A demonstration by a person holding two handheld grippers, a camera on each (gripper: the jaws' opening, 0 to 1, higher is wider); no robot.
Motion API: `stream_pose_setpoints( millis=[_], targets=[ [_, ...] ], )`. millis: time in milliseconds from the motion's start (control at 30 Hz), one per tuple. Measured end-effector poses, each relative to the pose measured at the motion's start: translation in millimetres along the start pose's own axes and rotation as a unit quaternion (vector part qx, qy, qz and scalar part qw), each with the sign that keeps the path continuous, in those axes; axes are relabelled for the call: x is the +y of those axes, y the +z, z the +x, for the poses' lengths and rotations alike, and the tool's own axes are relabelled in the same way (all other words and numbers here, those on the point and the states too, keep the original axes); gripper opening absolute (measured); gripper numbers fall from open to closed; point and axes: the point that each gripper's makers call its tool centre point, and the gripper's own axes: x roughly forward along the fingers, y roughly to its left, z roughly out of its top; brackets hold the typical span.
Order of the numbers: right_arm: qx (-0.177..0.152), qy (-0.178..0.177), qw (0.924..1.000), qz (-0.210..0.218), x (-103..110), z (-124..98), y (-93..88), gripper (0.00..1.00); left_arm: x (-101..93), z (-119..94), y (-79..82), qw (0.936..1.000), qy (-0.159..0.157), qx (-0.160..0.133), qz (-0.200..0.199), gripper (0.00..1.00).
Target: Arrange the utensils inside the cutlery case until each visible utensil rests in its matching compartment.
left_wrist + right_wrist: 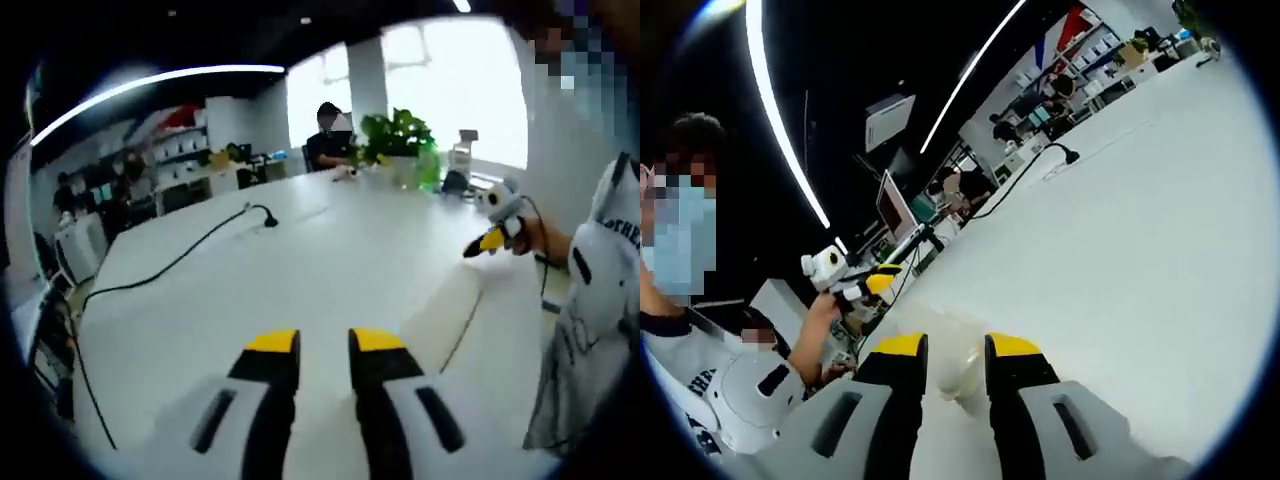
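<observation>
Left gripper: in the left gripper view the white tool with yellow-tipped black jaws point(324, 345) hangs above the near part of the large white table point(300, 260); its jaws stand slightly apart with bare tabletop showing in the gap, nothing between them. It shows again at the left of the right gripper view point(880, 283), held up in a person's hand point(820, 312), away from the table edge.

Right gripper: in the right gripper view the matching white tool with yellow-tipped black jaws point(955, 348) is over the table point(1120, 250); its jaws are a little apart and grip nothing. In the left gripper view it shows at the right point(487, 243), above the table's right edge; from there I cannot tell how its jaws stand.

Cutlery case and utensils: cannot be made out. A pale, blurred shape point(940, 365) lies on the table just ahead of the right jaws; what it is cannot be told.

Black cable point(170, 265): runs across the left part of the table to a small black stand point(268, 220) toward the far side.

Green leafy plant point(398, 135): at the table's far edge.

People: one in a white printed shirt point(590, 300) holds the tools; another sits at the far edge point(328, 140).
</observation>
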Motion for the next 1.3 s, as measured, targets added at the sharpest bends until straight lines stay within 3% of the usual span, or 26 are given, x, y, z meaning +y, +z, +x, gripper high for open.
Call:
stream_pose_setpoints(
  millis=[100,200,233,333,400,467,633,733,1100,1300],
  targets=[
    [-0.003,-0.035,0.9993,-0.012,-5.4,0.1,-2.7,0.23,-6.6,0.9,-16.1,0.9998,0.006,0.021,0.002,0.20],
    [0.000,-0.067,0.9970,-0.038,-8.0,-0.1,-2.4,0.25,-7.6,-2.4,-33.3,0.9970,0.020,0.057,0.049,0.21],
    [0.001,-0.065,0.9971,-0.040,-6.1,1.6,-3.1,0.25,-9.9,-2.4,-34.7,0.9977,0.017,0.051,0.040,0.22],
    [0.003,-0.057,0.9979,-0.030,-5.1,7.1,-5.5,0.27,-20.1,-6.2,-38.8,0.9985,-0.009,0.032,-0.042,0.33],
    [-0.006,-0.056,0.9984,-0.010,-6.2,7.6,-4.3,0.27,-23.1,-10.7,-39.4,0.9965,-0.020,0.018,-0.079,0.30],
    [-0.015,-0.061,0.9981,0.000,-9.3,7.0,-3.2,0.27,-23.4,-12.3,-44.9,0.9936,-0.024,0.024,-0.108,0.26],
    [-0.005,-0.067,0.9976,0.013,-12.3,8.4,-8.4,0.24,-24.6,-11.4,-50.5,0.9944,-0.007,0.026,-0.102,0.12],
    [0.000,-0.070,0.9975,0.010,-14.9,8.7,-5.6,0.24,-26.4,-9.6,-53.6,0.9947,-0.004,0.030,-0.098,0.12],
    [0.005,-0.064,0.9979,0.004,-10.0,7.4,-3.7,0.25,-34.7,-13.3,-41.5,0.9930,-0.021,-0.003,-0.116,0.11],
    [0.017,-0.071,0.9973,-0.007,-7.3,8.6,-8.2,0.27,-42.6,-12.6,-52.0,0.9932,-0.020,0.014,-0.114,0.09]
  ],
)
